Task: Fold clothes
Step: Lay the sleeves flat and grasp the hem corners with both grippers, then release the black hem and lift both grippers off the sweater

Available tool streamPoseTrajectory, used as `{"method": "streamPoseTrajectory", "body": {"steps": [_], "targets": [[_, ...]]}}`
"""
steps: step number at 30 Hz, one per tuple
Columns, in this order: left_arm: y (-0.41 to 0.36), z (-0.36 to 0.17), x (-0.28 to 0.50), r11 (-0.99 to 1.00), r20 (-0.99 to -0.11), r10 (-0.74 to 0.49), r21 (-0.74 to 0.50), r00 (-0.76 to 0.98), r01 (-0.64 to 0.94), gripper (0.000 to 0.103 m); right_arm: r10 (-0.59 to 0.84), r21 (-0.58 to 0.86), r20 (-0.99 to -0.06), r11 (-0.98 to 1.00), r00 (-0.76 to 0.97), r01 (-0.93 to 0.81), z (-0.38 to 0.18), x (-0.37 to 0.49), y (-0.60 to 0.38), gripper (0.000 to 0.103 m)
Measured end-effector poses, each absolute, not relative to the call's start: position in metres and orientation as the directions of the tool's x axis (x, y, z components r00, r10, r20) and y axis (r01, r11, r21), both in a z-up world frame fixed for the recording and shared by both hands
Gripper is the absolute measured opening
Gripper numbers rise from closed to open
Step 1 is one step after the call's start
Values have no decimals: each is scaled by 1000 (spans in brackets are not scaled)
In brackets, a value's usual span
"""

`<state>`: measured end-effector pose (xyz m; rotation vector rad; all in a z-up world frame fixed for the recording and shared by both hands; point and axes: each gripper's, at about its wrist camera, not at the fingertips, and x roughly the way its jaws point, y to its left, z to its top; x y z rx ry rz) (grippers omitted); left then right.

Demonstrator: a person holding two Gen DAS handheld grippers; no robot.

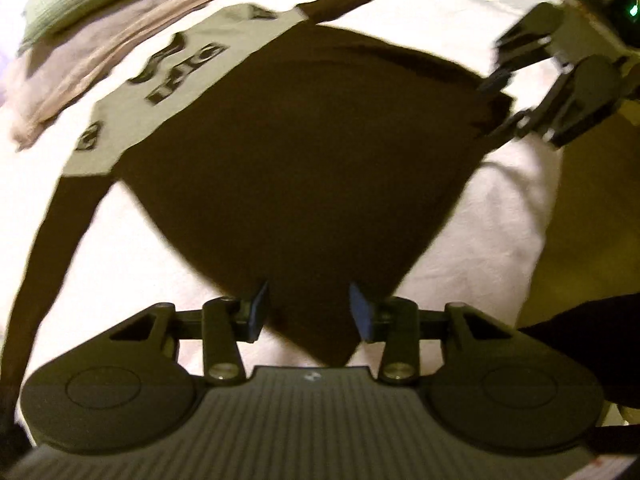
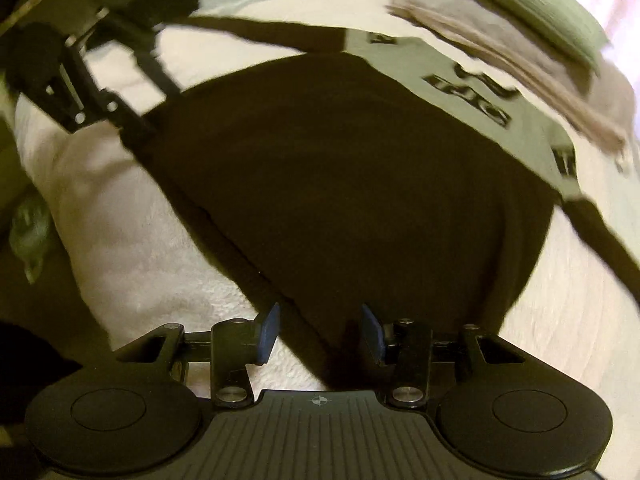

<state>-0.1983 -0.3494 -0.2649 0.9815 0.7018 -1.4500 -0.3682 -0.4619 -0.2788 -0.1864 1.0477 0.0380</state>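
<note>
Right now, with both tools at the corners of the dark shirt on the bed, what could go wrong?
1. The left tool and right tool stand open around the dark shirt, so the corners may slip free.
2. The long sleeve trails sideways and could bunch up.
3. The folded beige stack lies close and may be disturbed.

A dark brown long-sleeved shirt with a pale grey chest band bearing black block letters (image 1: 304, 152) lies spread on the white bed cover. Its lower body is folded up over itself, leaving the grey band exposed beyond the fold. Both dark sleeves stretch outward from the band, flat on the bed.
</note>
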Motion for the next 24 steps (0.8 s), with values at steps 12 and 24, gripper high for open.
{"method": "streamPoseTrajectory", "body": {"steps": [12,24], "targets": [[-353,-304,-227,-382,-896,-440,236,49,894,40,-96,-257,-865,928,493,-269,-300,-361,-440,0],[-339,-291,-208,-336,-903,-424,233,75,912,4,-32,-179,-881,946,472,-271,-277,-365,-415,0]]}}
